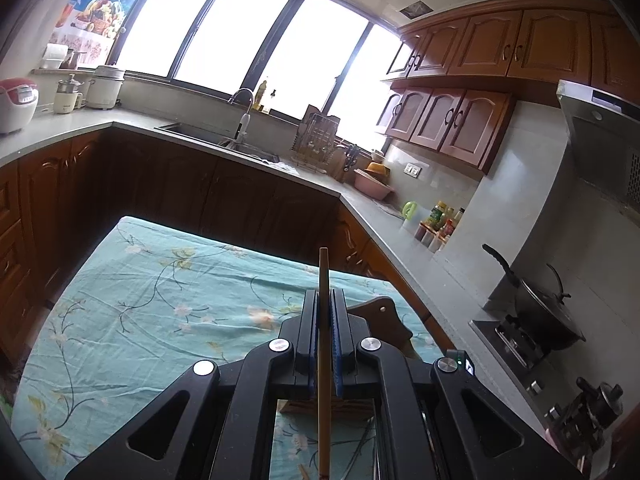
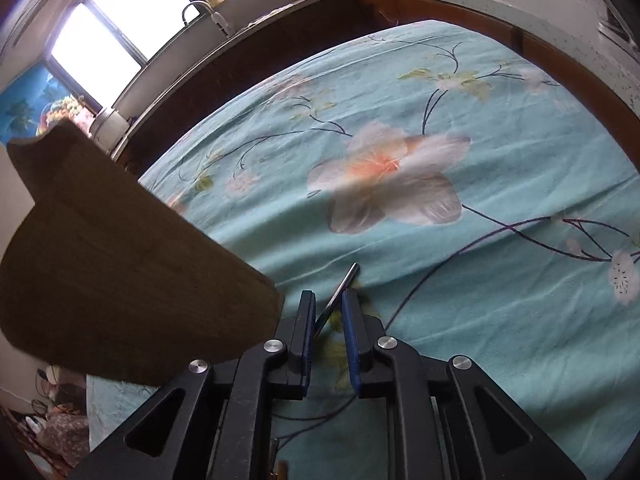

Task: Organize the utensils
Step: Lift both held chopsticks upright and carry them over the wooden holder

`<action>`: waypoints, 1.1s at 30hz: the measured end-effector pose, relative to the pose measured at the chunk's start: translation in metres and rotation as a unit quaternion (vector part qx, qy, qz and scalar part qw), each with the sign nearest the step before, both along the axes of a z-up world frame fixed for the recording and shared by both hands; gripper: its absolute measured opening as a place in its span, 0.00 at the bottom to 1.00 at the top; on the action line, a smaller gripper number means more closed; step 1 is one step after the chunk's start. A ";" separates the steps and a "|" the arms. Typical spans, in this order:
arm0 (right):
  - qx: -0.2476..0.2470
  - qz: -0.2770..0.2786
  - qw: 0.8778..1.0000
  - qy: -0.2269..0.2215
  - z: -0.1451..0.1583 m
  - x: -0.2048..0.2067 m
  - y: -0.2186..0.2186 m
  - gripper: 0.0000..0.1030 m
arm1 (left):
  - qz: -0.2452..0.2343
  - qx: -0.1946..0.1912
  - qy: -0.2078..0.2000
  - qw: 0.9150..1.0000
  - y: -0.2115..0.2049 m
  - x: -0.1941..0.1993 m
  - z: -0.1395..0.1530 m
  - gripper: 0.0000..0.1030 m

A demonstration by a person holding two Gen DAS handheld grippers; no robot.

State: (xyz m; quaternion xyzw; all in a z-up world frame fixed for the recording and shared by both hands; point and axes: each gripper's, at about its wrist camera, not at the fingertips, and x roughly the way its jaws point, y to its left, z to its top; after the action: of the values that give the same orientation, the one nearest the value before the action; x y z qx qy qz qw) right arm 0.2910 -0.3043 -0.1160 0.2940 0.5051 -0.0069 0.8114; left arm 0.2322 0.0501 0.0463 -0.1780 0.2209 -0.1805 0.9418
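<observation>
Kitchen's pretty lived-in. The tabletop (image 1: 120, 320) has a teal floral cloth (image 2: 500, 320) over it, kinda wrinkled. Behind it a grey counter (image 1: 400, 236) wraps around with dark wood cabinets (image 1: 452, 120) above and below. There's a sink with a curved faucet (image 1: 244, 108) under the big bright windows (image 1: 248, 36), a dish rack (image 1: 316, 136) beside it, a pink basin (image 1: 374, 188), sauce bottles (image 1: 440, 220), a black pot (image 1: 540, 308) on the stove, and a rice cooker (image 1: 18, 102) far left.
</observation>
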 end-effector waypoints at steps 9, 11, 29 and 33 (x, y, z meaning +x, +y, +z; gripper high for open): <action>-0.041 0.031 0.999 0.008 0.004 0.011 0.008 0.14 | 0.001 -0.010 0.010 1.000 -0.003 -0.005 0.000 0.04; -0.036 0.033 0.999 0.002 0.002 0.008 0.003 0.10 | 0.001 -0.007 0.009 1.000 -0.004 -0.008 0.001 0.04; 0.045 -0.005 0.985 -0.165 0.100 -0.078 -0.018 0.04 | -0.010 0.007 -0.010 1.000 -0.015 -0.024 0.016 0.04; 0.036 -0.003 0.978 -0.203 0.132 -0.081 -0.020 0.04 | -0.010 0.008 -0.018 1.000 -0.015 -0.027 0.021 0.04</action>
State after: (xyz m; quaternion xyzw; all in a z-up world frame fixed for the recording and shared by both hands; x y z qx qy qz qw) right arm 0.2101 -0.3241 0.0160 0.3202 0.3284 0.0687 0.8859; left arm 0.2055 0.0350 0.0669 -0.1648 0.2067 -0.1911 0.9453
